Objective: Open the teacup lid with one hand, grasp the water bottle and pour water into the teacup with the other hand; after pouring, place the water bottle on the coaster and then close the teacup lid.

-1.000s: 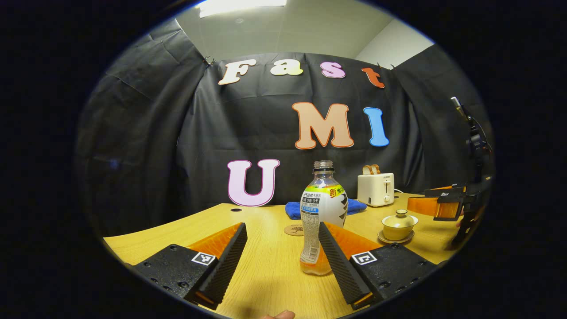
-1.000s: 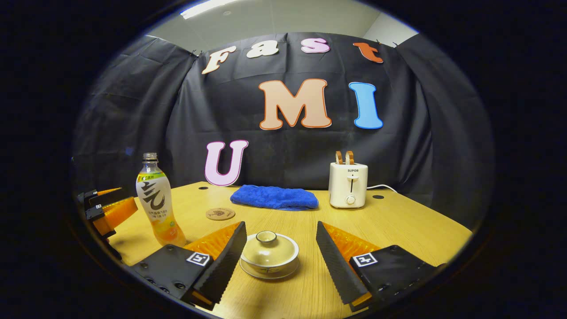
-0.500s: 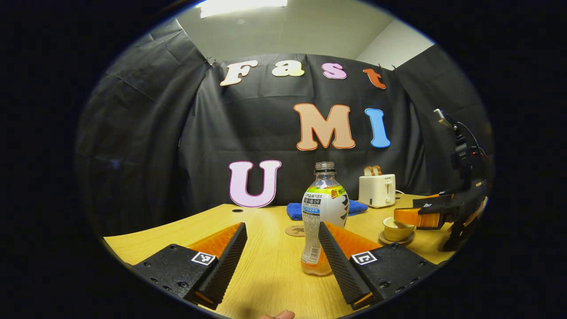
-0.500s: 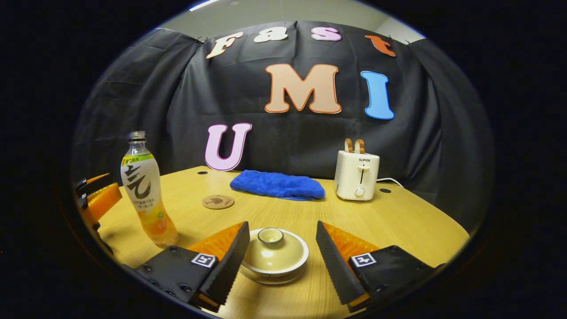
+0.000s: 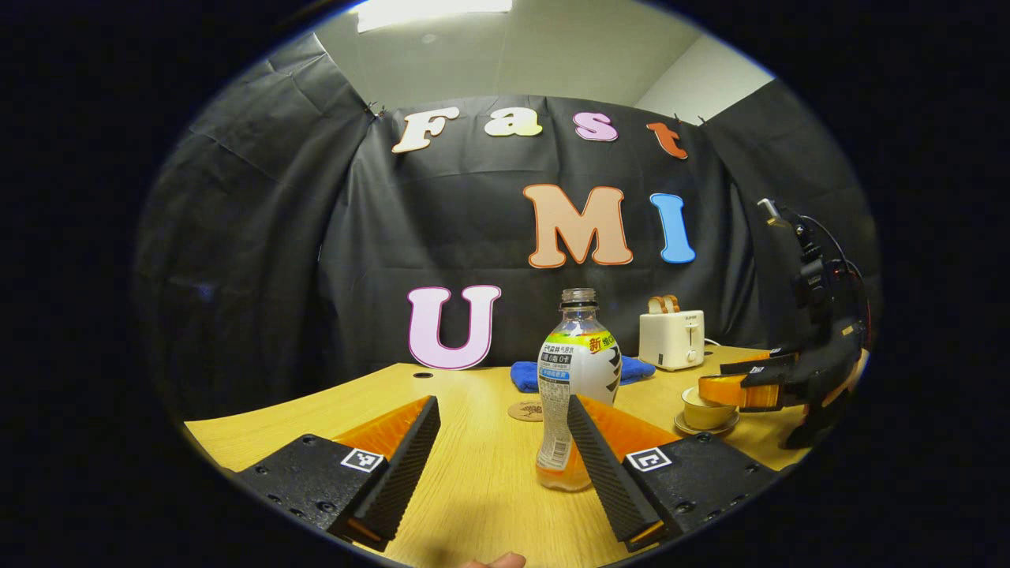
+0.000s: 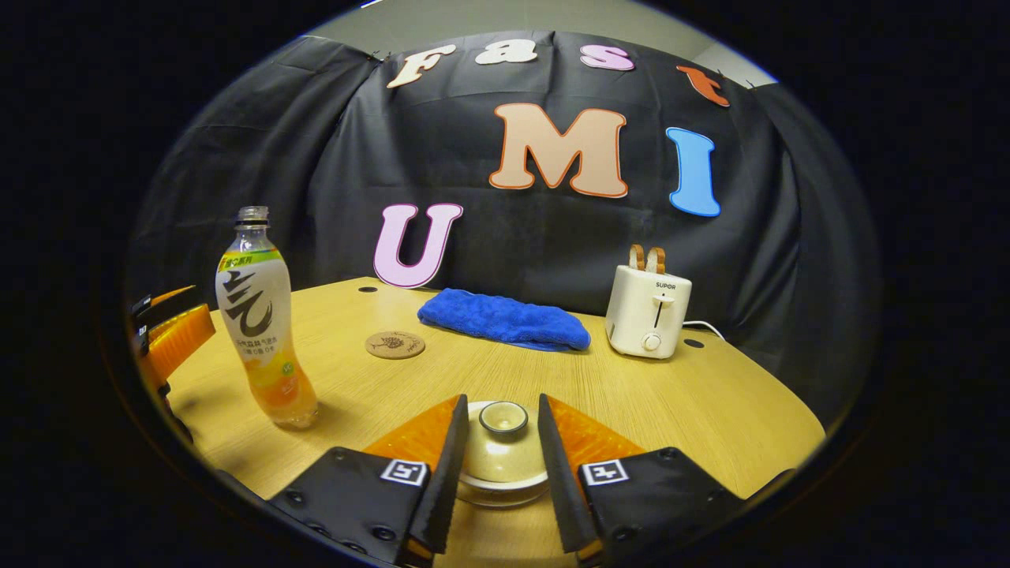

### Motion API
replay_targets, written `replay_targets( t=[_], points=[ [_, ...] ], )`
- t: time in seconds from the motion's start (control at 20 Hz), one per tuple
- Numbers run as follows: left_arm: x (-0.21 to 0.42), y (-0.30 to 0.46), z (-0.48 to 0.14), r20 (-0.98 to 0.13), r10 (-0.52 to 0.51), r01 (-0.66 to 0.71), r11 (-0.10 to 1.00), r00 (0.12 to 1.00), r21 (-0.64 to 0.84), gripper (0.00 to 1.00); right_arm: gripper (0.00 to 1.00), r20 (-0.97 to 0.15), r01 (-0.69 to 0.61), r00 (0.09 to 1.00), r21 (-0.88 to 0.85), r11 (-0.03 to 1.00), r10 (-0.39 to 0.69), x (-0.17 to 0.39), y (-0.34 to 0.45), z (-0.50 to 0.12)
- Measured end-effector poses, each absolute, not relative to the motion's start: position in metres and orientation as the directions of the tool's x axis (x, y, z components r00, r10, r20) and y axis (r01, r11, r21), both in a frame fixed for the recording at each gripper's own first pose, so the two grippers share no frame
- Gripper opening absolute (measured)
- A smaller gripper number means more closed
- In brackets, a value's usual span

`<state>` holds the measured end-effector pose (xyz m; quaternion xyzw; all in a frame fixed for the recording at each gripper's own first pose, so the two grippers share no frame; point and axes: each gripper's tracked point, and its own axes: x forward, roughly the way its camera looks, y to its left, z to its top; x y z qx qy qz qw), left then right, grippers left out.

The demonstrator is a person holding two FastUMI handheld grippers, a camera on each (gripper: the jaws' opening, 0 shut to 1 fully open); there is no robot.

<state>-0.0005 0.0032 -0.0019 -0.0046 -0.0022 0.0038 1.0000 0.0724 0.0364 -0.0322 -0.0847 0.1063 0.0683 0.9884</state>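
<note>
In the left gripper view a clear water bottle (image 5: 576, 379), uncapped with orange drink at the bottom, stands on the table between the fingers of my open left gripper (image 5: 501, 404), close to the right finger. The bottle (image 6: 260, 315) stands at the left of the right gripper view. A cream lidded teacup (image 6: 502, 454) sits on a saucer there. My right gripper (image 6: 501, 399) straddles the lid knob (image 6: 503, 416), jaws narrowed, small gaps on both sides. From the left gripper view, the right gripper (image 5: 746, 386) hangs over the teacup (image 5: 702, 412). A round cork coaster (image 6: 394, 345) lies behind the bottle.
A blue towel (image 6: 503, 319) lies at the back of the wooden table (image 6: 710, 410). A white toaster (image 6: 649, 311) with bread stands at the back right, its cord trailing off. The left gripper's orange finger (image 6: 173, 339) shows beside the bottle.
My right gripper has dropped lower over the teacup and its jaws have narrowed around the lid knob. The left gripper and the bottle have stayed put.
</note>
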Motion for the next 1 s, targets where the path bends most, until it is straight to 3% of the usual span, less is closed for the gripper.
replay_targets(
  t=[0.1, 0.2, 0.5, 0.75, 1.0],
  points=[
    [0.000, 0.003, -0.002, 0.005, 0.008, -0.008, 1.000, 1.000, -0.009, 0.95, 0.55, -0.220, -0.160, 0.968, -0.180, 0.971, 0.118, 0.072, 0.038, -0.030],
    [0.000, 0.003, -0.001, 0.006, 0.008, -0.008, 1.000, 1.000, -0.009, 0.95, 0.37, -0.226, -0.156, 0.968, -0.190, 0.969, 0.112, 0.075, 0.037, -0.032],
    [-0.002, 0.003, 0.000, 0.013, 0.010, -0.010, 1.000, 1.000, -0.010, 0.95, 0.27, -0.235, -0.164, 0.964, -0.156, 0.974, 0.124, 0.076, 0.035, -0.031],
    [-0.003, 0.003, 0.003, 0.036, 0.009, -0.009, 1.000, 0.999, -0.012, 0.95, 0.31, -0.212, -0.157, 0.969, -0.140, 0.978, 0.125, 0.077, 0.033, -0.022],
    [0.000, -0.012, -0.001, 0.008, -0.060, 0.060, 0.998, 0.998, -0.003, 0.95, 0.29, -0.199, -0.159, 0.971, -0.130, 0.979, 0.131, 0.075, 0.034, -0.013]
  ],
)
